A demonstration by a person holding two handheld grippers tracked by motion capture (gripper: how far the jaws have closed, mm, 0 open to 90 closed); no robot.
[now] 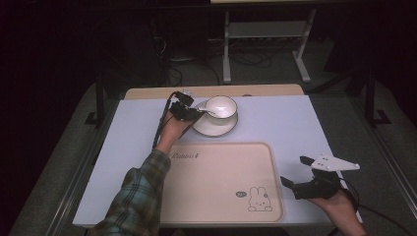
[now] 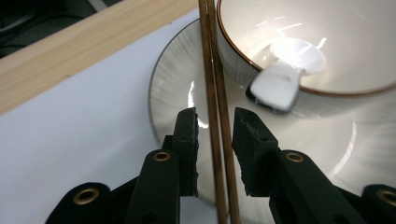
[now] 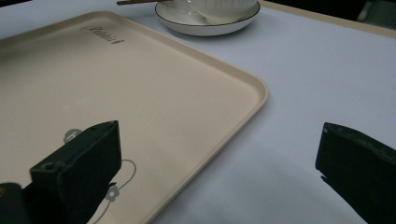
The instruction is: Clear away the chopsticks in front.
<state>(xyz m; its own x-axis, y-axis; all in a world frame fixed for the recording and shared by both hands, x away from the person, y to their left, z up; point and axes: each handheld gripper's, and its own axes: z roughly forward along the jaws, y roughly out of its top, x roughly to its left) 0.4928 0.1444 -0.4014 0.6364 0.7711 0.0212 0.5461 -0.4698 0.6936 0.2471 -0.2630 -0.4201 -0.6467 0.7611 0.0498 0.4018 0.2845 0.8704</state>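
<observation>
left gripper (image 2: pixel 215 126) straddles a pair of wooden chopsticks (image 2: pixel 212 84), its black jaws a little apart with one on each side of the sticks; whether the pads press the wood cannot be told. in the left gripper view the chopsticks run from six o'clock straight up to twelve o'clock, lying across the rim of a white ribbed plate (image 2: pixel 173 98) and passing just beside a white bowl (image 2: pixel 345 46) with a brown rim. a white spoon (image 2: pixel 285 79) rests in that bowl, its handle hanging over the rim at about five o'clock. in the high view the left gripper (image 1: pixel 189 114) sits at the nine o'clock side of the plate (image 1: pixel 216 129), at the far middle of the pale table (image 1: pixel 295 123), held by a hand in a plaid sleeve (image 1: pixel 140 191). right gripper (image 1: pixel 294 172) hovers near the table's four o'clock corner, jaws spread wide and holding nothing, just beside the right edge of a beige tray (image 1: pixel 216 182) printed with a rabbit (image 1: pixel 259 200). in the right gripper view the tray (image 3: pixel 154 88) lies toward ten o'clock, with the plate (image 3: pixel 205 25) near twelve o'clock.
</observation>
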